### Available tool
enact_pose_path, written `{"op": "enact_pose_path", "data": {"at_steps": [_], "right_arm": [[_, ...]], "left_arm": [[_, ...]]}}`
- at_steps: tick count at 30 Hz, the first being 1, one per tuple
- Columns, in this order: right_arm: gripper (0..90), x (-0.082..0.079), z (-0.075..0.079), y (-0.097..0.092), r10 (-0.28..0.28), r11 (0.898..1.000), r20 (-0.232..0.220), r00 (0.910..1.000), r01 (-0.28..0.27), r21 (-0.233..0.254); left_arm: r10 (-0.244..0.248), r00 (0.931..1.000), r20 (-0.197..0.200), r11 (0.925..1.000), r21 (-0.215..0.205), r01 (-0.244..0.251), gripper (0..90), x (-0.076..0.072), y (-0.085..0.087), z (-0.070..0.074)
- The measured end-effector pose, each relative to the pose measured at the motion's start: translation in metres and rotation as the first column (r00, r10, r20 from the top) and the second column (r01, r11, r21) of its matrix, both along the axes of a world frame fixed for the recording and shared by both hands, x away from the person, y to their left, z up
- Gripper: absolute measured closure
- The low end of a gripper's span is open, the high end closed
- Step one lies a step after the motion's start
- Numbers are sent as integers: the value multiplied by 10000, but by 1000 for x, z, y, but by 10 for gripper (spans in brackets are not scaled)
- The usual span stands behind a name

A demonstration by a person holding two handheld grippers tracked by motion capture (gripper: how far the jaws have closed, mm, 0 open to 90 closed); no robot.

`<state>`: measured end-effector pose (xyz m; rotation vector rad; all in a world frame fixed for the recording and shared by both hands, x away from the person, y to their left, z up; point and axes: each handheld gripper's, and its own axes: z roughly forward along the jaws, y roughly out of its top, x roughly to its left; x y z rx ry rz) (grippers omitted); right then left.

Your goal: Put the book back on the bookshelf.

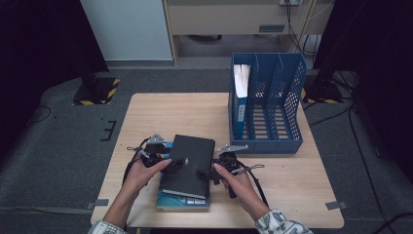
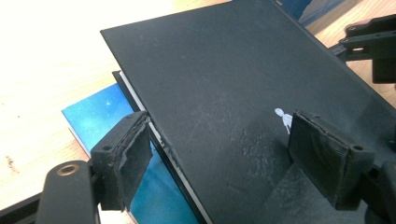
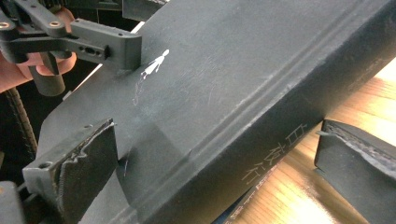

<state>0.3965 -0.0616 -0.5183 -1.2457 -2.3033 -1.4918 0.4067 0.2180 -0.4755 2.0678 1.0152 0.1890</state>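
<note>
Matte black hardcover book [image 1: 191,165], scuffed and dusty, with a grooved spine bearing pale characters, lies on a glossy blue book [image 1: 181,200] at the near edge of the pale wood-grain surface [image 1: 160,114]. Left gripper [image 2: 219,161] straddles the black cover's page edge, ribbed pads apart, not pressing. Right gripper [image 3: 210,175] stands wide open around the spine. Behind, a perforated blue plastic file rack [image 1: 272,105] holds a folder. Grey carpet surrounds the surface.
</note>
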Motion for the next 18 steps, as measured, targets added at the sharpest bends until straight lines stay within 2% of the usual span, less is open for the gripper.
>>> {"op": "enact_pose_path", "data": {"at_steps": [4,11,18], "right_arm": [[0,3,-2,0,7,9998,-284,9996,-2,185],[0,6,-5,-1,73,9994,-482,9988,-56,350],[0,10,-9,2,181,9975,-797,9967,-126,688]], "left_arm": [[-12,9999,-143,9998,-206,9,187,0,3,-2],[-347,9980,-520,9983,-475,322,179,1,0,-5],[-395,9977,-555,9977,-580,362,177,1,1,-6]]}}
